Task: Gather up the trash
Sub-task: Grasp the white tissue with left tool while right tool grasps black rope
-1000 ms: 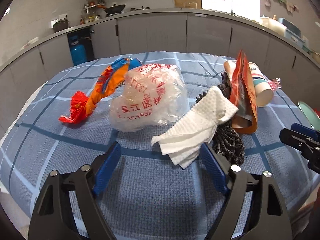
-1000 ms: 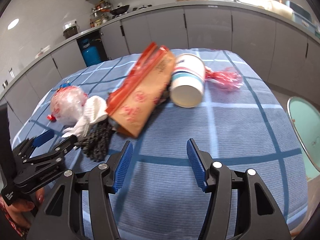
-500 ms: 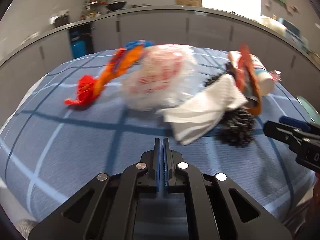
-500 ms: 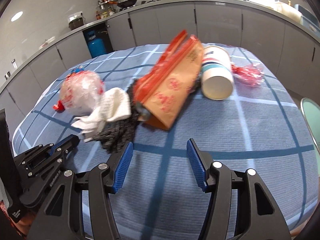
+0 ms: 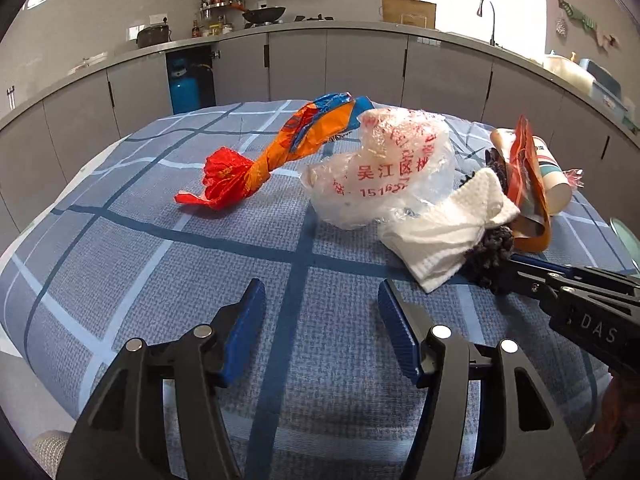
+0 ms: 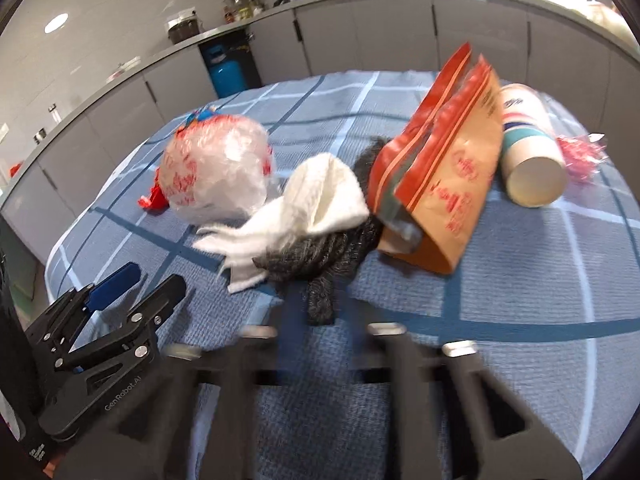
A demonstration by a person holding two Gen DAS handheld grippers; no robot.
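Right gripper (image 6: pixel 320 320), jaws just clenched, pinches the dark knitted cloth (image 6: pixel 320 260) at frame centre, beside the white paper towel (image 6: pixel 316 200). Left gripper (image 5: pixel 320 320) released, empty. Lift slowly; avoid snagging the towel.

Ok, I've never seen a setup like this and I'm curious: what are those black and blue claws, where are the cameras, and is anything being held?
There is no robot here. A person holds a two-finger tool in each hand, and a wide-angle camera on each looks along its fingers. One picture comes from the left tool, the other from the right tool. On the blue checked tablecloth lies trash: a twisted orange wrapper, a clear plastic bag, a white paper towel, a dark knitted bundle, an orange pouch, a paper cup on its side and a small pink wrapper. The left tool has just been opening and holds nothing. The right tool has just been closing and seems to pinch the dark knitted bundle's edge.
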